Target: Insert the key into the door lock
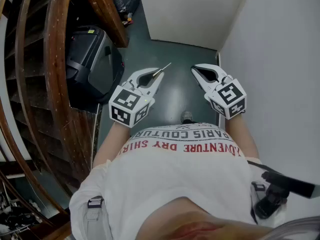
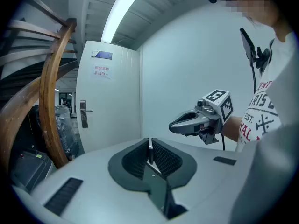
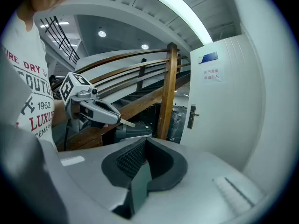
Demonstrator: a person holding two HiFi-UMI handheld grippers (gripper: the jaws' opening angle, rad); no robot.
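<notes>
The left claw [image 1: 158, 77] grips the one key [image 1: 165, 67]; the right claw [image 1: 196, 71] is closed, empty; one door [image 2: 117, 106] ahead.

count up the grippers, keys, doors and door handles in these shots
grippers: 2 (left gripper, right gripper)
key: 1
door: 1
door handle: 1
total: 5

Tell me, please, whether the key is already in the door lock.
Out: the key sticks out from the shut left gripper, held in the air, well apart from the door lock plate.
</notes>
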